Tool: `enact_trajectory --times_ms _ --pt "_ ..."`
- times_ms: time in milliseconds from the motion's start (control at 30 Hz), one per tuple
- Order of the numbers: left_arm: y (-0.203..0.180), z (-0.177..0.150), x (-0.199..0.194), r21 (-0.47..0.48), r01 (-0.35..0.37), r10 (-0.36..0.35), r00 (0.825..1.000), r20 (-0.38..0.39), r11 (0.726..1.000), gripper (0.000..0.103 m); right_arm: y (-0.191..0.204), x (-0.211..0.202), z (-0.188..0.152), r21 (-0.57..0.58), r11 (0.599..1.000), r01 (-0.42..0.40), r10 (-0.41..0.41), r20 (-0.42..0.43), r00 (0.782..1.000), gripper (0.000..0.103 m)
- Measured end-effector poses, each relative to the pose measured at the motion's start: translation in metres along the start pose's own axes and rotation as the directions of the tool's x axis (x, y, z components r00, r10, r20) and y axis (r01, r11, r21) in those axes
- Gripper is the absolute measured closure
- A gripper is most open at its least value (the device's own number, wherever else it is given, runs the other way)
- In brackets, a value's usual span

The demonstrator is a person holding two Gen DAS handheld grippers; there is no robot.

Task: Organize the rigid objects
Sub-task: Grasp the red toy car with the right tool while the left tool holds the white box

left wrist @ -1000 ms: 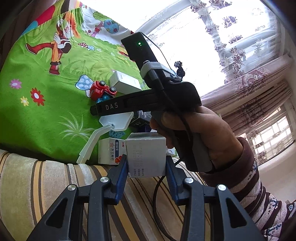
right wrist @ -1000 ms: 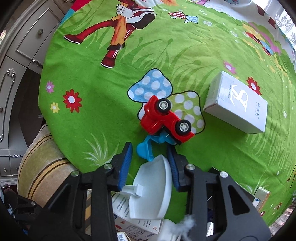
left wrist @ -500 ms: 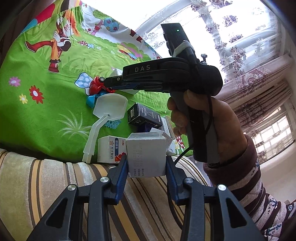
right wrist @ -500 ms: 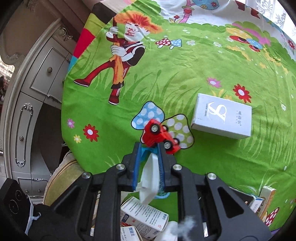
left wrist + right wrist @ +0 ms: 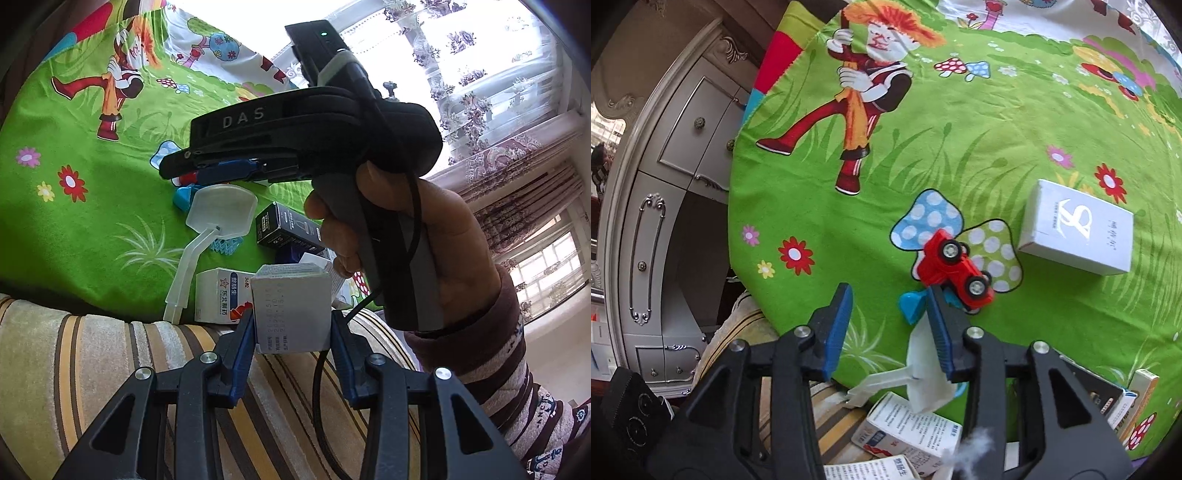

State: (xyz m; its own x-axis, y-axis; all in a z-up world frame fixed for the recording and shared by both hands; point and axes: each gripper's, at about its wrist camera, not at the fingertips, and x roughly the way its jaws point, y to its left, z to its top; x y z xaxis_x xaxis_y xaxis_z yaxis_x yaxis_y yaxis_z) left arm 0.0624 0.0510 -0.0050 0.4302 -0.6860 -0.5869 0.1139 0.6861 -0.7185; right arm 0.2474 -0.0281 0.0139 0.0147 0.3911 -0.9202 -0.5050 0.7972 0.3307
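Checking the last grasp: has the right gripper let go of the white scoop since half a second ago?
Yes. The right gripper has opened; the white scoop lies free beside the red toy car.

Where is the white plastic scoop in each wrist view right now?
Left wrist: white plastic scoop sits centre, below the right gripper.
Right wrist: scoop at bottom centre, beside the right finger.
Shared landmark: red toy car, barely visible red in the left view.

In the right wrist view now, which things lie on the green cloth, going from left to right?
Blue plastic piece → red toy car → white box.
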Motion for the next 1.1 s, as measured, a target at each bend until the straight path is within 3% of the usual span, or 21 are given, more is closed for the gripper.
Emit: enact_trajectory --times_ms 200,367,400,433,467,667,933,1100 --pt "0.0 -0.001 -0.003 0.003 0.003 -0.003 1.0 0.005 1.0 0.062 -0.012 0.014 -0.008 0.046 0.991 0.124 -0.122 -0.052 0.991 0.057" --pt "-0.009 -0.011 -0.026 0.037 -0.046 0.044 0.998 0.038 0.998 0.063 -0.008 0.019 -0.004 0.043 0.991 0.127 -0.126 -0.026 0.992 0.057" --pt "-0.01 -0.014 -0.035 0.048 -0.074 0.071 0.996 0.053 0.996 0.063 -0.006 0.019 -0.003 0.044 0.991 0.127 -0.126 -0.016 0.992 0.064" --pt "-0.012 -0.018 -0.044 0.059 -0.106 0.102 0.992 0.072 0.993 0.062 -0.005 0.021 -0.002 0.042 0.991 0.127 -0.127 -0.012 0.992 0.08" --pt "-0.015 -0.021 -0.053 0.072 -0.147 0.14 0.986 0.092 0.987 0.062 -0.005 0.021 -0.001 0.041 0.992 0.122 -0.121 -0.009 0.993 0.086" --pt "-0.033 -0.03 -0.084 0.135 -0.278 0.25 0.949 0.192 0.951 0.062 -0.003 0.001 -0.008 0.057 0.996 0.066 -0.069 0.043 0.997 0.087" --pt "-0.052 -0.032 -0.081 0.161 -0.272 0.24 0.952 0.192 0.949 0.062 -0.022 -0.069 -0.033 0.096 0.995 -0.021 0.004 0.172 0.985 0.093" --pt "-0.066 -0.033 -0.076 0.182 -0.278 0.244 0.951 0.191 0.943 0.063 -0.036 -0.105 -0.051 0.122 0.992 -0.038 0.009 0.231 0.973 0.093"
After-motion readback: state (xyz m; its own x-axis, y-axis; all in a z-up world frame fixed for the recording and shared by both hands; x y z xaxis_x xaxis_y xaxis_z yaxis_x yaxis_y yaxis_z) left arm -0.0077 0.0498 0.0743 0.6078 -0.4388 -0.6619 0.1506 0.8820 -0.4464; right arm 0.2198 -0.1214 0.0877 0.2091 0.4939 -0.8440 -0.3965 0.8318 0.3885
